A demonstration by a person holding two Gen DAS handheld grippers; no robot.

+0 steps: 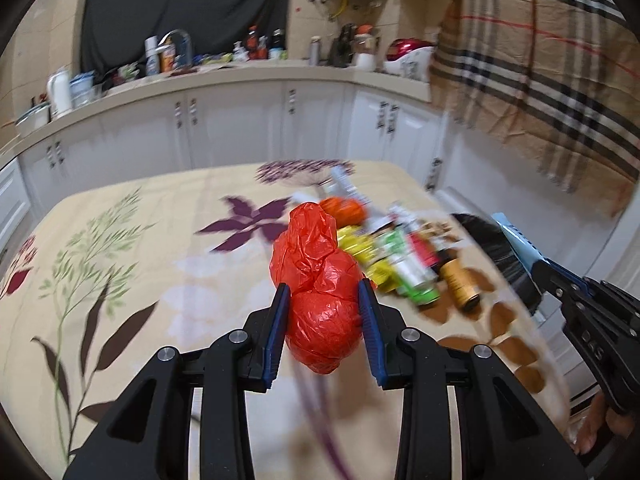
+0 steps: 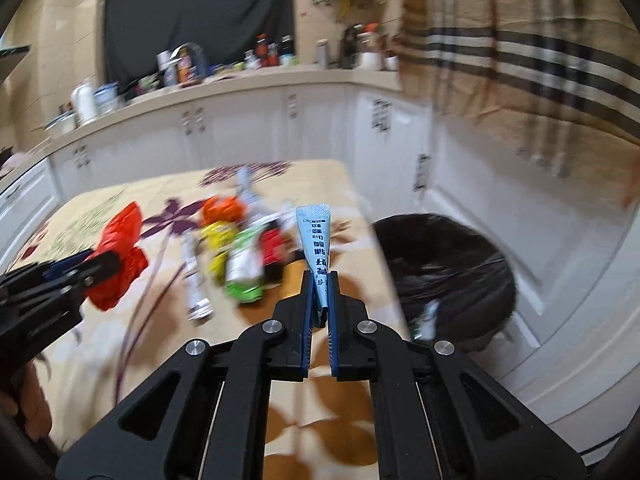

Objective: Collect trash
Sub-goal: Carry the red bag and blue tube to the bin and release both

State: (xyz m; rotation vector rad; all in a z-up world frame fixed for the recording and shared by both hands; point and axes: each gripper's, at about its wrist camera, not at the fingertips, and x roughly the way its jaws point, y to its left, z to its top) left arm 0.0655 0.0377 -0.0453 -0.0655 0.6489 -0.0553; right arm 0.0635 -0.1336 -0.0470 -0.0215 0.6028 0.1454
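My left gripper (image 1: pixel 325 290) is shut on a crumpled red plastic bag (image 1: pixel 316 280), held above the flowered tablecloth (image 1: pixel 140 248); from the right wrist view that bag (image 2: pixel 120 256) sits in the left gripper (image 2: pixel 96 262) at the left. My right gripper (image 2: pixel 320 276) is shut on a flattened light-blue tube (image 2: pixel 316 240) that sticks up between its pads; the left wrist view shows it (image 1: pixel 516 240) at the far right in the right gripper (image 1: pixel 540 268). A pile of trash (image 1: pixel 400 256) lies on the table: an orange wrapper (image 2: pixel 222 208), yellow and green packets (image 2: pixel 244 264), a brown bottle (image 1: pixel 458 280).
A bin lined with a black bag (image 2: pixel 448 276) stands off the table's right edge. White kitchen cabinets (image 1: pixel 240 128) with a cluttered counter (image 1: pixel 224 68) run behind the table. A checked cloth (image 1: pixel 540 72) hangs at the upper right. A hand (image 1: pixel 600 428) holds the right gripper.
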